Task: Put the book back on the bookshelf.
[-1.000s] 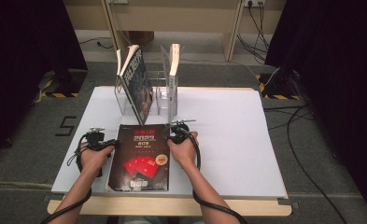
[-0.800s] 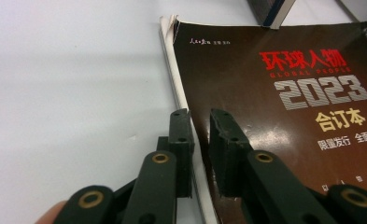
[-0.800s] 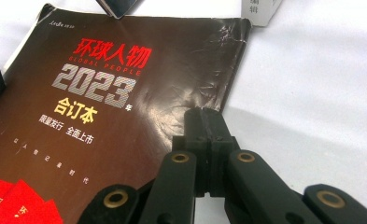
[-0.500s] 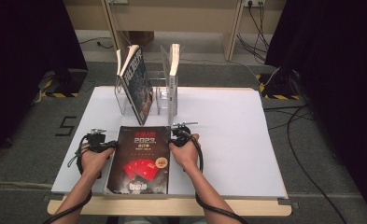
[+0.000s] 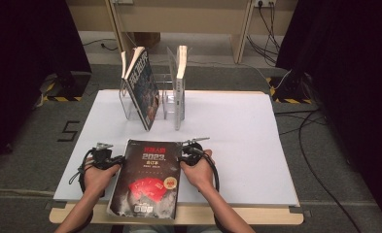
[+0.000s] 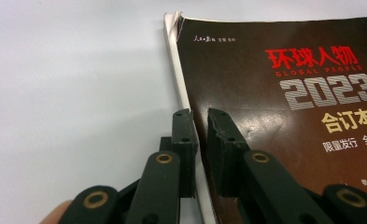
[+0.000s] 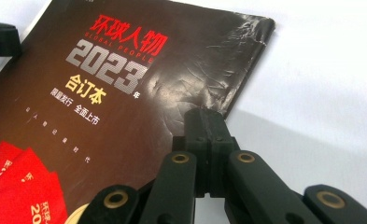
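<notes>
Gripping the book (image 5: 148, 182) at the desk's (image 5: 256, 145) near edge, left gripper (image 6: 199, 122) clamped on its spine side and right gripper (image 7: 204, 122) pinched shut on its other edge, ready to lift it level toward the rack (image 5: 165, 99).

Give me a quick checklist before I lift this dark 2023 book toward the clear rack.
1. Left gripper on the book: ok. Its jaws have just been closing and now straddle the book's left edge, one on the cover, one on the page side.
2. Right gripper on the book's right edge: ok, jaws shut, tips at the creased cover edge.
3. Firmness of both grips: cannot tell.
4. Free slot in the rack: ok, a gap shows between the leaning book and the upright book.
5. Path across the table to the rack: ok, nothing lies between.
6. Leaning book stable: cannot tell; it tilts.
</notes>
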